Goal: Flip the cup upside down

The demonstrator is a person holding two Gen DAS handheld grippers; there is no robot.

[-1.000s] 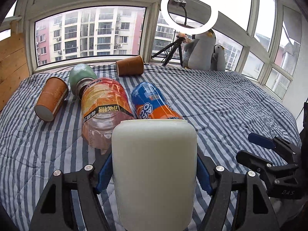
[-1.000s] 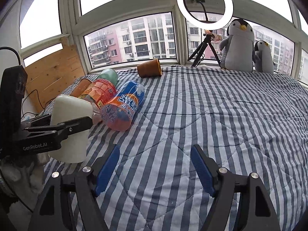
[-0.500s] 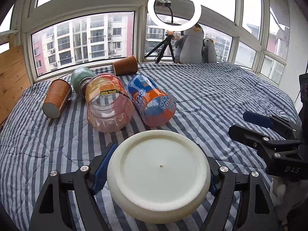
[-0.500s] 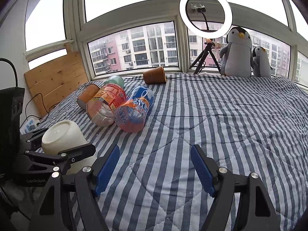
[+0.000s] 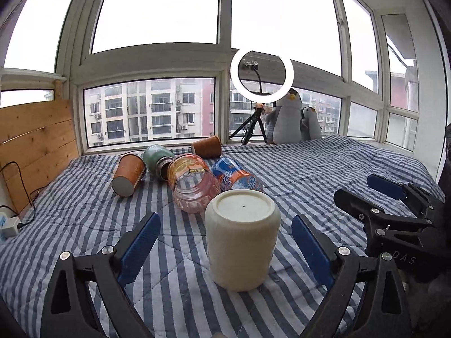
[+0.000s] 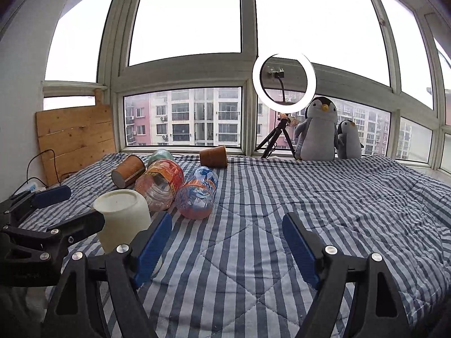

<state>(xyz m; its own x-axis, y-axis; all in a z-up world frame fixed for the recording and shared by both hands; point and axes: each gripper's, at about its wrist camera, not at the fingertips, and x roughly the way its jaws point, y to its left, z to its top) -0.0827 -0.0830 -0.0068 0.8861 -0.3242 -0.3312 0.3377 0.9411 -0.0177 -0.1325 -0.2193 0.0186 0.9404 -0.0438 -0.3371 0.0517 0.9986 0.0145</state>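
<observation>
Both pads clear of upturned cup (image 5: 242, 239); rim hidden against bedspread (image 5: 310, 174).

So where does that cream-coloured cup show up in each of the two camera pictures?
Left wrist view: the cream cup stands bottom-up at lower centre, between the open fingers of the left gripper.
Right wrist view: the same cup sits at lower left, partly behind a blue finger pad.
Shared landmark: the ring light at the window, beside the big penguin toy.
</observation>
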